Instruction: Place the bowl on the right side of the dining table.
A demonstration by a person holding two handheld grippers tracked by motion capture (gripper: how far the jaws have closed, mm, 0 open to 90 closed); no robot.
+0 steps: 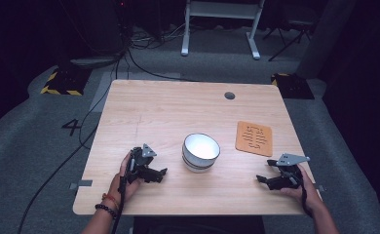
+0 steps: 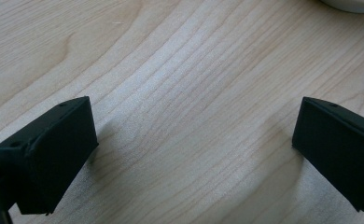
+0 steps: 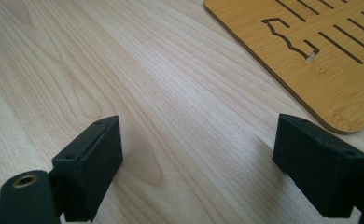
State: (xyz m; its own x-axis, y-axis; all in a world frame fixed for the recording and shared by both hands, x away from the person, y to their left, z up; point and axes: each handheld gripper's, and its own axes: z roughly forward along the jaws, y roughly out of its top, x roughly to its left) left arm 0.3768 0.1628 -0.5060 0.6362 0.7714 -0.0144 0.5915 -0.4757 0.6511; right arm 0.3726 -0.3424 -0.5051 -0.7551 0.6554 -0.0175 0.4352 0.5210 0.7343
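A white bowl [image 1: 200, 151] with a dark band low on its side stands near the middle of the light wooden table [image 1: 168, 112]; its edge [image 2: 353, 4] shows at the top right of the left gripper view. To its right lies a flat bamboo mat [image 1: 254, 138] with cut slots, whose corner [image 3: 320, 56] shows in the right gripper view. My left gripper [image 1: 162, 172] rests on the table left of the bowl, open, with bare wood between its jaws [image 2: 194, 144]. My right gripper [image 1: 260, 180] rests near the front right edge, below the mat, open and empty [image 3: 196, 149].
A round grey cable port [image 1: 229, 95] sits at the table's far side. Around the table is grey floor with black cables [image 1: 129, 58], yellow-black striped blocks [image 1: 64, 80], and a white desk frame [image 1: 222, 24] at the back.
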